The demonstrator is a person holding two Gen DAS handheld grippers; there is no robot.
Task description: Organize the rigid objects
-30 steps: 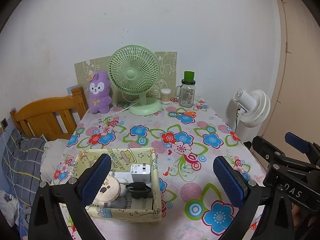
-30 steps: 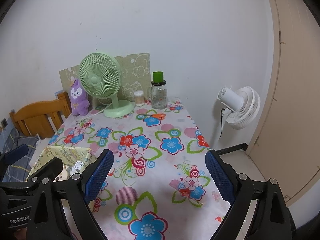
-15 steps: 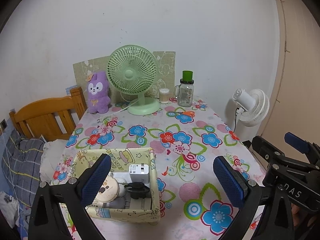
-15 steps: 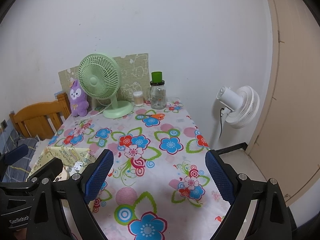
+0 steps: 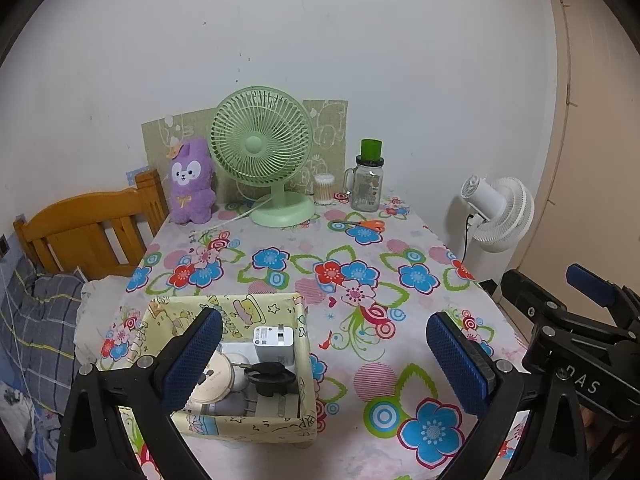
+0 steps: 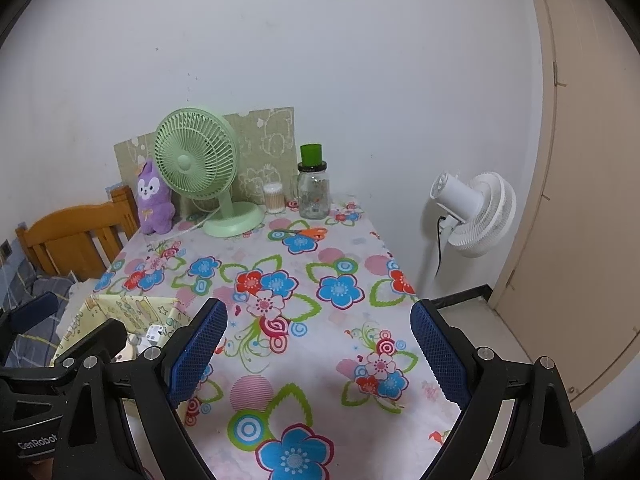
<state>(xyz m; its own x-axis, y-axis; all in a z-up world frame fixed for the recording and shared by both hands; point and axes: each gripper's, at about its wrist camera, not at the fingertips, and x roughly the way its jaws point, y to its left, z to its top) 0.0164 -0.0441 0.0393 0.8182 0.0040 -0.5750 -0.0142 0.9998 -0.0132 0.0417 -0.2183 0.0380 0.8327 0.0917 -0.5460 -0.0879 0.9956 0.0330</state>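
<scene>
Grippers are both hanging spread and empty above the table [image 5: 400, 248]: left gripper [image 5: 326, 360], right gripper [image 6: 318, 354]. Box [image 5: 302, 368] at 7 o'clock is holding a charger [image 5: 274, 345] and, seemingly, black scissors [image 5: 269, 374]; orange scissors [image 5: 366, 224] are lying at 1 o'clock

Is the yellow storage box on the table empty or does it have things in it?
Not empty: the yellow storage box holds a white charger and black scissors.
</scene>
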